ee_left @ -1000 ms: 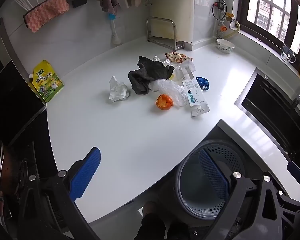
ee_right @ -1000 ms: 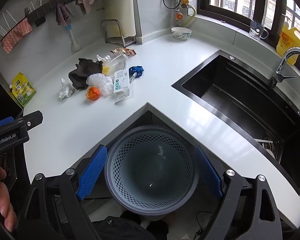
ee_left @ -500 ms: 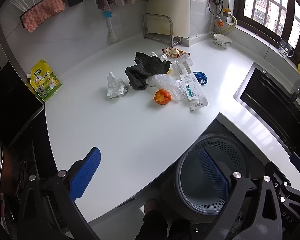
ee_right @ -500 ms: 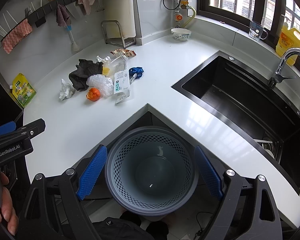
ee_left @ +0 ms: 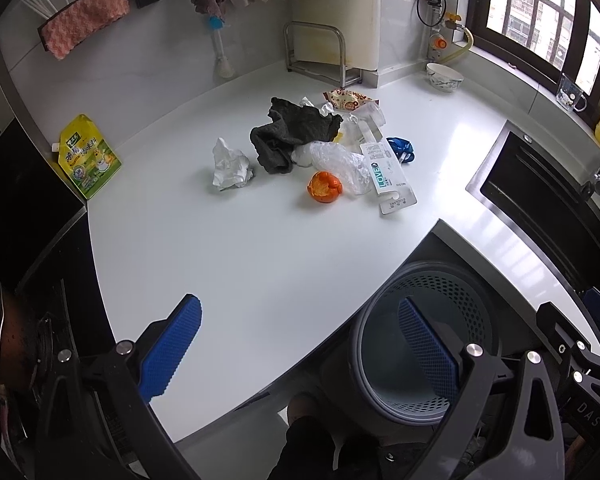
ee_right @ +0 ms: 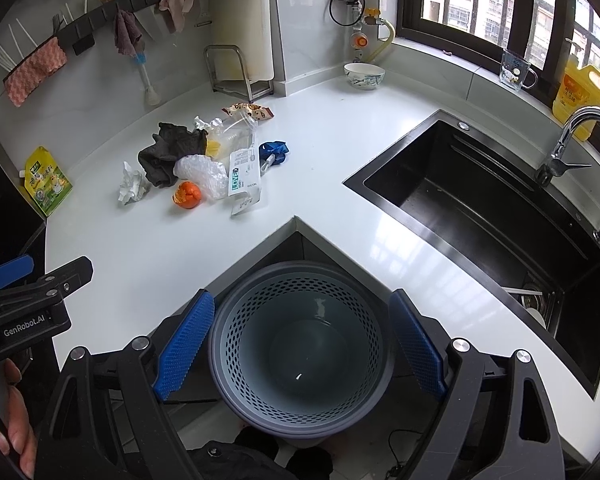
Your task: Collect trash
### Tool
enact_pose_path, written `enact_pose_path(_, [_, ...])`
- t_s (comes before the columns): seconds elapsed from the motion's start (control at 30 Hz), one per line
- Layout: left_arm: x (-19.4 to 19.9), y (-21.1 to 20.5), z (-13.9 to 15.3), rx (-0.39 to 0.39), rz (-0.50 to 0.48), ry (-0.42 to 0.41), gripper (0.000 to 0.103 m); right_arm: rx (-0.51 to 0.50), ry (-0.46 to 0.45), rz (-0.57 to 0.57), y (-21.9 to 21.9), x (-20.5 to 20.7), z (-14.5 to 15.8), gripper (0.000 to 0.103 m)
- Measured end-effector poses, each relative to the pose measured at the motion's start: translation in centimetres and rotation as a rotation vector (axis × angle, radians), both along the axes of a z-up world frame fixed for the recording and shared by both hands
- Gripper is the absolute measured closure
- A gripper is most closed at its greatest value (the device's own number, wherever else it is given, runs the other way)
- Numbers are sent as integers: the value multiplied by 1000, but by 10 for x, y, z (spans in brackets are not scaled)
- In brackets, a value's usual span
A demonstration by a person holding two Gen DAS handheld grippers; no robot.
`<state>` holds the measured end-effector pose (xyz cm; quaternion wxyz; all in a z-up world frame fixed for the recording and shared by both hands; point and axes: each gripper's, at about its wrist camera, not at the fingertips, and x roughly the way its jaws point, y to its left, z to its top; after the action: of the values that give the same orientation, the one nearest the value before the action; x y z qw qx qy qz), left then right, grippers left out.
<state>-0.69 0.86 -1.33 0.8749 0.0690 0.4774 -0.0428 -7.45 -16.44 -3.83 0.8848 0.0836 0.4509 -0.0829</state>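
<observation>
over the last second the left gripper (ee_left: 296,344) has eased back and up a little from the bench (ee_left: 240,248), so the trash pile sits slightly farther off and more of the bin (ee_left: 428,344) shows at 5 o'clock in the left wrist view. the right gripper (ee_right: 300,340) has hardly moved and hangs over the bin (ee_right: 300,344), whose floor holds only a tiny scrap. both sets of jaws stand wide and hold nothing.

nothing in the pile has shifted: the crumpled tissue (ee_left: 230,164), dark cloth (ee_left: 288,136), orange peel (ee_left: 325,187), clear plastic bag (ee_left: 340,160), white card pack (ee_left: 390,176), blue wrapper (ee_left: 400,148) and snack packet (ee_left: 346,100) lie clustered at 12 o'clock, well apart from both grippers.

collecting has not begun, i judge; this looks like lining up for a first reach, likely toward the tissue or peel at the pile's near edge.
</observation>
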Motion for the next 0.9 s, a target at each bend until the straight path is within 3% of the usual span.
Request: enact_pose_path(0.9, [3, 2, 1, 1, 6, 0, 6, -1, -13, 5, 0, -1, 3, 18])
